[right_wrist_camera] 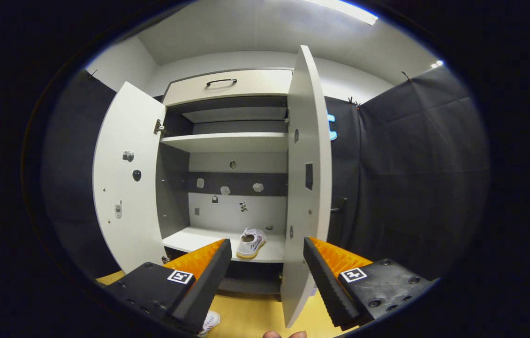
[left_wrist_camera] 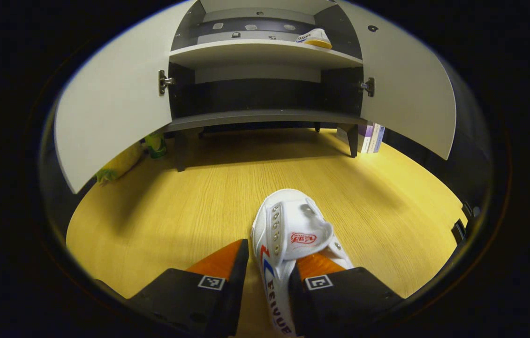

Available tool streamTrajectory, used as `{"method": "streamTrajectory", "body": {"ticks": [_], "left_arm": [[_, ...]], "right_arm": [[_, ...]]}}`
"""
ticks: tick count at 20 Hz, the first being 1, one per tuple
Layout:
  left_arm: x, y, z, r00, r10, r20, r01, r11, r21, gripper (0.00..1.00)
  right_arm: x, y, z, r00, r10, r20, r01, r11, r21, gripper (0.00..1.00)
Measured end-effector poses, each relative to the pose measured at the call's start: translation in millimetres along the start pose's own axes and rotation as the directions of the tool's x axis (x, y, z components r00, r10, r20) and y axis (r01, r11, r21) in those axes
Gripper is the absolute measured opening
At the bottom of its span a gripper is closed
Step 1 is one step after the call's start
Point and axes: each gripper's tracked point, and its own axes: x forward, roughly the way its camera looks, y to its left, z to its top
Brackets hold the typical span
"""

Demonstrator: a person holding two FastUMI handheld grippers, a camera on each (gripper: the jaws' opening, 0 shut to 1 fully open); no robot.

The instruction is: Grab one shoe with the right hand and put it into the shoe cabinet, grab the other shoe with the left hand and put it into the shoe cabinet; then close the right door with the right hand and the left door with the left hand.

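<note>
A white canvas shoe (left_wrist_camera: 293, 225) lies on the wooden floor (left_wrist_camera: 190, 197), toe toward the shoe cabinet (left_wrist_camera: 265, 115). My left gripper (left_wrist_camera: 269, 256) is open and straddles the shoe's left side wall, one finger inside the opening and the other outside with a slit of floor showing. The other white shoe (left_wrist_camera: 314, 38) (right_wrist_camera: 251, 241) rests on a cabinet shelf (right_wrist_camera: 199, 239). Both doors stand open: the left door (left_wrist_camera: 115, 108) (right_wrist_camera: 126, 188) and the right door (left_wrist_camera: 405, 94) (right_wrist_camera: 309, 164). My right gripper (right_wrist_camera: 267, 241) hangs open and empty in front of the cabinet, beside the right door's edge.
Several books (left_wrist_camera: 372, 137) stand by the cabinet's right leg. A green and yellow object (left_wrist_camera: 124, 162) lies under the left door. A drawer with a dark handle (right_wrist_camera: 221, 82) tops the cabinet. Black cloth wall (right_wrist_camera: 410, 178) closes the right side.
</note>
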Motion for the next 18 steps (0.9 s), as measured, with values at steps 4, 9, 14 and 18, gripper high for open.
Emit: {"method": "streamTrajectory", "body": {"ticks": [4, 9, 14, 18], "left_arm": [[5, 1, -3, 0.998, -0.026, -0.054, 0.024, 0.999, -0.031, 0.45], [12, 6, 0, 0.992, -0.015, -0.122, 0.010, 0.999, -0.037, 0.33], [6, 5, 11, 0.992, 0.002, -0.130, -0.005, 1.000, -0.021, 0.08], [-25, 2, 48, 0.997, 0.028, -0.077, -0.030, 0.999, -0.034, 0.07]], "right_arm": [[-1, -29, -14, 0.998, -0.059, -0.034, 0.058, 0.998, -0.028, 0.98], [-1, -49, -20, 0.995, -0.086, -0.049, 0.085, 0.996, -0.019, 0.98], [-5, -60, -25, 0.994, -0.093, -0.065, 0.091, 0.996, -0.023, 0.98], [-9, -73, -24, 0.993, -0.104, -0.061, 0.103, 0.995, -0.009, 0.98]]}}
